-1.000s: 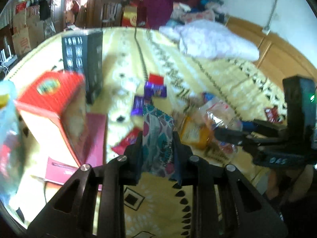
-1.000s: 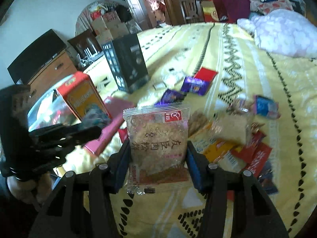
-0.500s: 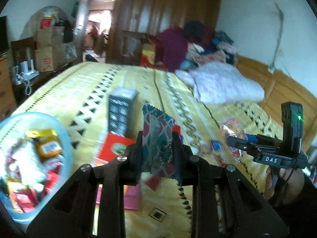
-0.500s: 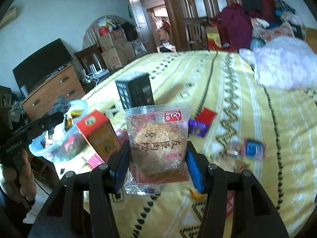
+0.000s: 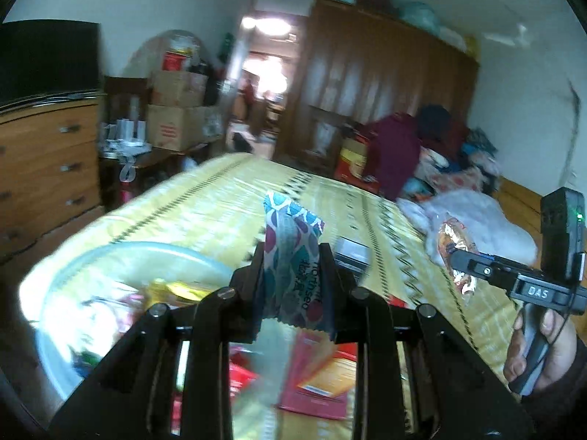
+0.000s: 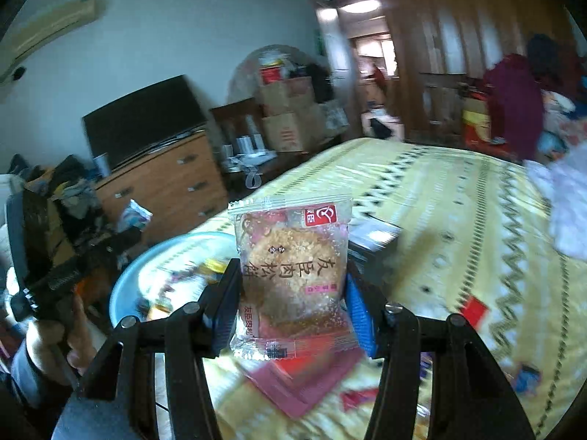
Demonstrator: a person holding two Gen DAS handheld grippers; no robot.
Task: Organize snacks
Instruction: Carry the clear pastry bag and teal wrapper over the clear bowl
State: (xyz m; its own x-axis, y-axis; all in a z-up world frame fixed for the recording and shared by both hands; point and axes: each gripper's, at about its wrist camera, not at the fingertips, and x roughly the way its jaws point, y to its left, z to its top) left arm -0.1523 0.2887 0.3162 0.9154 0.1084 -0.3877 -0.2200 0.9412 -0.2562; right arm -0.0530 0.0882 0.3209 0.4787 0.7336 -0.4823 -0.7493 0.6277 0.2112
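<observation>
Pale-blue plastic basin [image 5: 55,330] is sitting at the near left edge of the yellow patterned bed cover [image 5: 205,212], and it is holding a heap of wrapped snacks [image 5: 172,289]; yellow and red wrappers are showing, but blur is making the single items hard to tell apart. I am holding my left gripper [image 5: 293,275] above the basin's right rim, its fingers clenched tight on a teal-and-maroon patterned packet [image 5: 293,256] standing upright between them. My right gripper [image 6: 291,300] is grasping a clear-wrapped meat-floss cake [image 6: 293,278], upright, label facing the camera, pads pressing on both side edges. From the right wrist view the basin [image 6: 124,286] is lying left of and below that cake. A red flat box [image 5: 319,377] is lying on the cover under my left gripper, beside the basin. A dark box [image 6: 374,238] is standing just behind the cake. A few loose wrappers [image 6: 477,308] are lying scattered on the cover at the right.
</observation>
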